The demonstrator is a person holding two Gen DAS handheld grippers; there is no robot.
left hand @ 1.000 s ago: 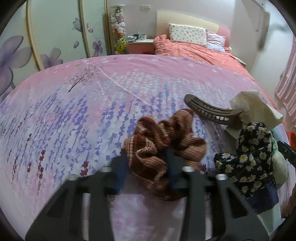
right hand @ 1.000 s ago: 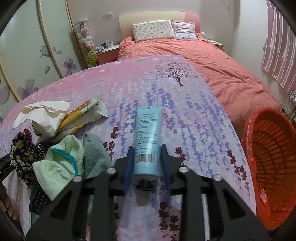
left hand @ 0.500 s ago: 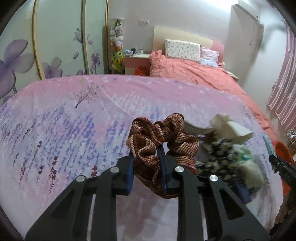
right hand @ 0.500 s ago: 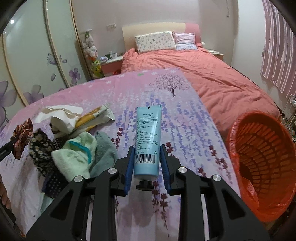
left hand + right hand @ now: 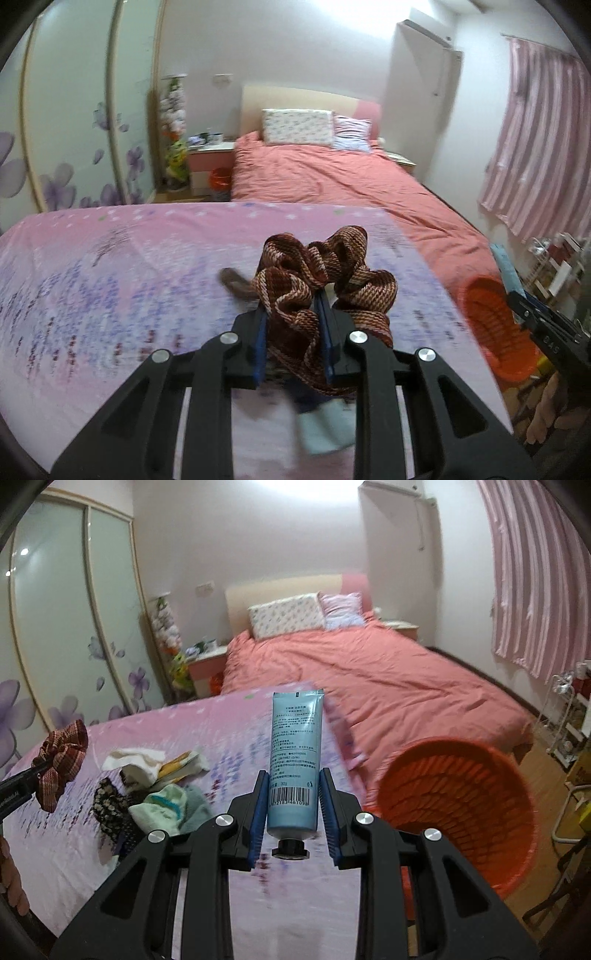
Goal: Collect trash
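Right wrist view: the pink floral bedspread fills the lower left, the orange basket stands on the floor at 4 o'clock just off its edge, and a heap of cloths and wrappers lies on the spread at 9 o'clock. The right gripper is clamped on the blue tube, which is held above the spread, cap toward the camera, with the basket just at its 3 o'clock. In the left wrist view the left gripper is clenched on the brown checked scrunchie, lifted clear of the spread with the basket at 4 o'clock.
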